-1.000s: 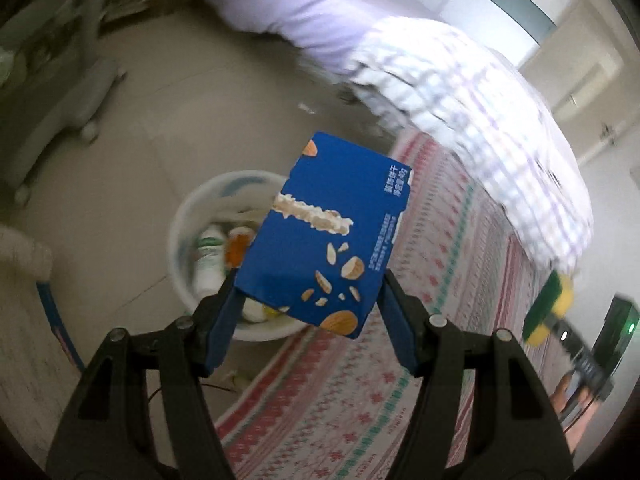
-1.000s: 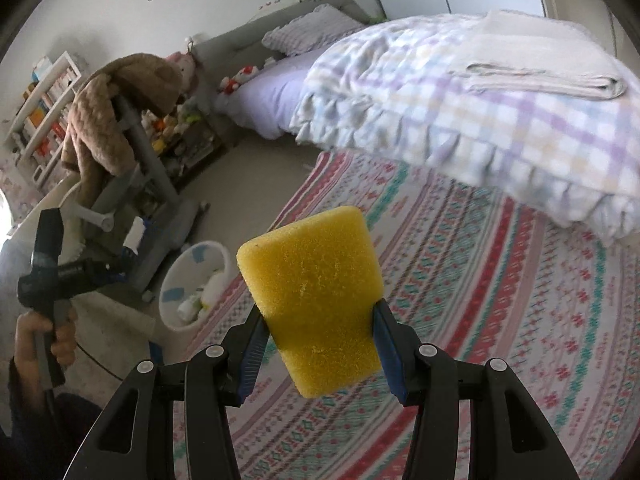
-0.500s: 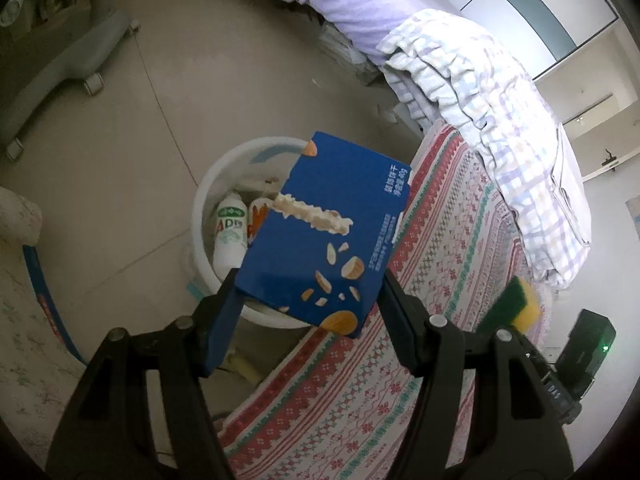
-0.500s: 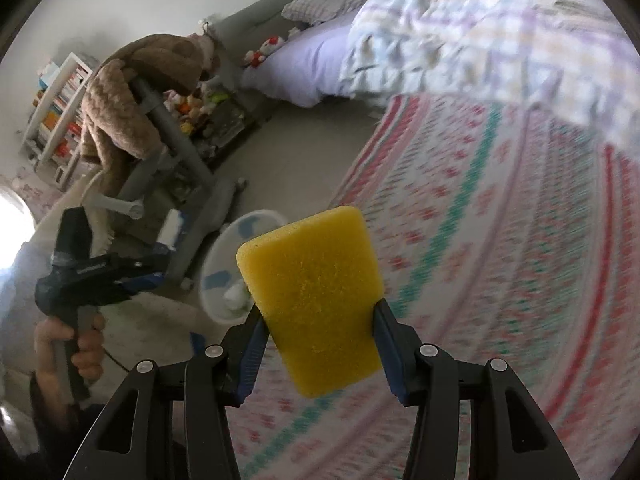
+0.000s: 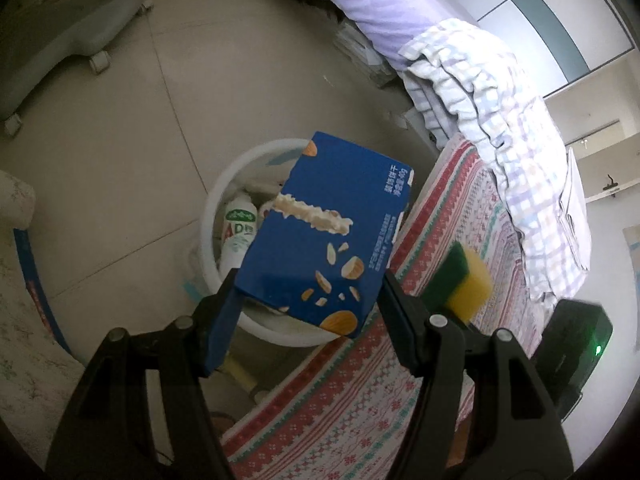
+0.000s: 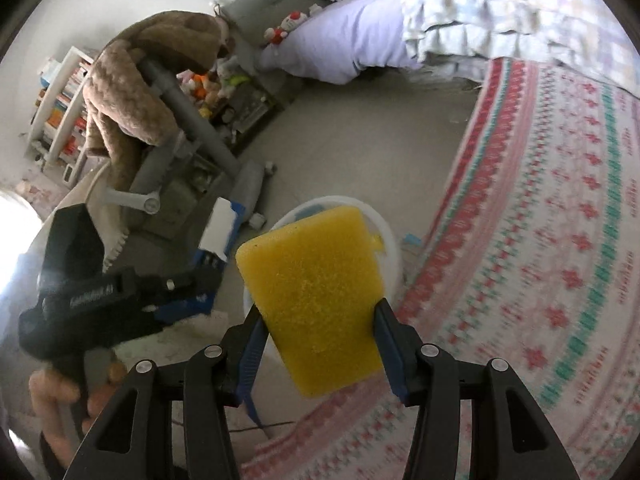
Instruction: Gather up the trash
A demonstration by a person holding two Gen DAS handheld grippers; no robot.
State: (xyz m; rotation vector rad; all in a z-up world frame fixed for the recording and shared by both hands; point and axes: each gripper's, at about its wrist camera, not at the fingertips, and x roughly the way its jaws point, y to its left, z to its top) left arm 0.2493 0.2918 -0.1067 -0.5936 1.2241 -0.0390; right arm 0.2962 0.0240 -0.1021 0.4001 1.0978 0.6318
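Observation:
My left gripper (image 5: 308,312) is shut on a blue snack box (image 5: 326,236) and holds it above a white round bin (image 5: 224,196) on the floor. A white AD bottle (image 5: 239,232) lies in the bin. My right gripper (image 6: 316,340) is shut on a yellow sponge (image 6: 316,300) with a green scouring side, also seen in the left wrist view (image 5: 460,284). In the right wrist view the bin (image 6: 384,236) sits just behind the sponge, and the left gripper (image 6: 132,292) with the box end (image 6: 218,228) is at left.
A patterned red, green and white rug (image 5: 400,384) lies right of the bin. A bed with a checked quilt (image 5: 480,80) stands beyond. A grey wheeled chair base (image 5: 72,40) and a chair draped with a brown blanket (image 6: 132,80) stand on the tiled floor.
Both grippers have moved toward the bin. The bin now lies under the box, and the sponge has come close beside the left gripper.

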